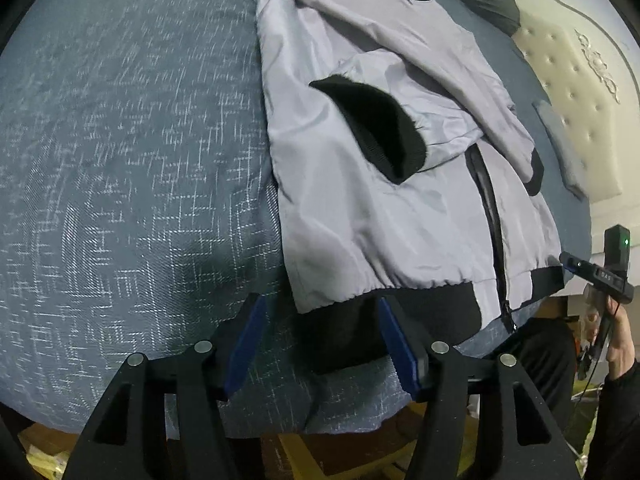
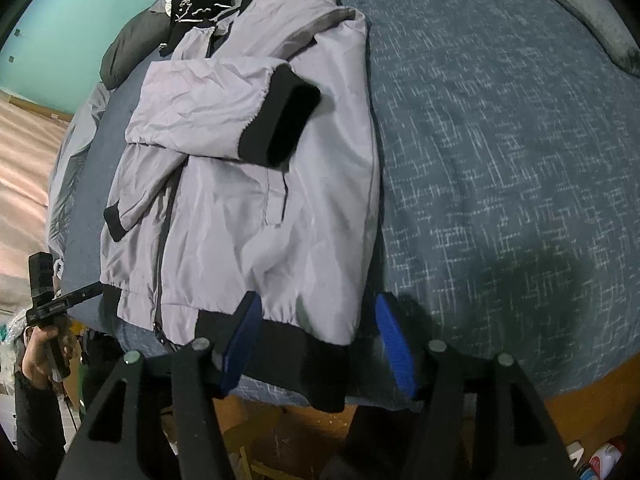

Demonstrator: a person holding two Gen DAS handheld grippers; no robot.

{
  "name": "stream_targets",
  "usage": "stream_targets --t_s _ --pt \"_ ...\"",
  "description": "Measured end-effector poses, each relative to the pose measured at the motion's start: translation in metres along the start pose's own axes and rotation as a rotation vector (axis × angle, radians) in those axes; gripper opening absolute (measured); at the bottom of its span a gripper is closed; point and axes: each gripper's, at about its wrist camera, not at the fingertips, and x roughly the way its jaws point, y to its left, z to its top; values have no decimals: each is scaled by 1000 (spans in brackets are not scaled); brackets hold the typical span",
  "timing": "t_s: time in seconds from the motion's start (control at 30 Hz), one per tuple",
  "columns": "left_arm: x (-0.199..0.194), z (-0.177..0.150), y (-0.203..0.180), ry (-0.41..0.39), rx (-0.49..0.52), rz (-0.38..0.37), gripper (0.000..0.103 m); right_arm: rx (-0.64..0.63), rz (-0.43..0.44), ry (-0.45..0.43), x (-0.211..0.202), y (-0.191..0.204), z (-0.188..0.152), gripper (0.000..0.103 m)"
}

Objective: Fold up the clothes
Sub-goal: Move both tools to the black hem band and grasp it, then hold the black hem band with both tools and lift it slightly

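The left tool [image 1: 322, 344] is hanging with its blue pads spread apart, pointing steeply down at the near left corner of a grey jacket [image 1: 384, 184]. The black ribbed hem [image 1: 432, 312] is lying between the pads, but they are not pressing on it. The right tool [image 2: 318, 340] is mirroring this at the hem's [image 2: 288, 344] other corner, its pads also apart and straddling the corner without clamping it. Neither tool is holding anything.

The jacket is lying front-up on a bed with a blue speckled cover [image 2: 500, 160], close to the bed's near edge, with the hem just reaching that edge. Both sleeves are folded across the chest, their black cuffs [image 2: 280, 120] resting on the front panels, and the zip [image 1: 490, 208] is closed.

The step in hand appears to be the end-to-end fold: sleeves are in, body not yet halved. The next move probably calls for both tools to close on the hem corners together, then lift and carry them evenly toward the collar.

The jacket's long axis is running away from the tools, hem nearest, collar farthest, toward dark garments [image 2: 208, 4] piled at the far end of the bed.
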Motion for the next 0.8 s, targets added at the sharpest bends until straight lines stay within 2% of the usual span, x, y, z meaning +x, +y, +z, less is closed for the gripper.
stream_targets --t_s 0.37,0.47,0.57,0.63,0.7,0.8 --pt "14 -5 -3 25 2 -34 62 5 37 49 11 -2 -7 60" --pt "16 -6 -10 29 20 -43 44 -3 54 57 13 1 -8 59" --pt "13 -6 -15 19 39 -45 36 -16 52 65 15 6 -7 47" --pt "10 -6 -18 12 51 -46 25 -27 42 61 15 7 -7 28" --pt "6 -7 -20 1 62 -50 21 -32 36 53 12 8 -6 16" --pt "-7 -7 -23 -22 76 -62 16 -54 34 40 6 12 -5 13"
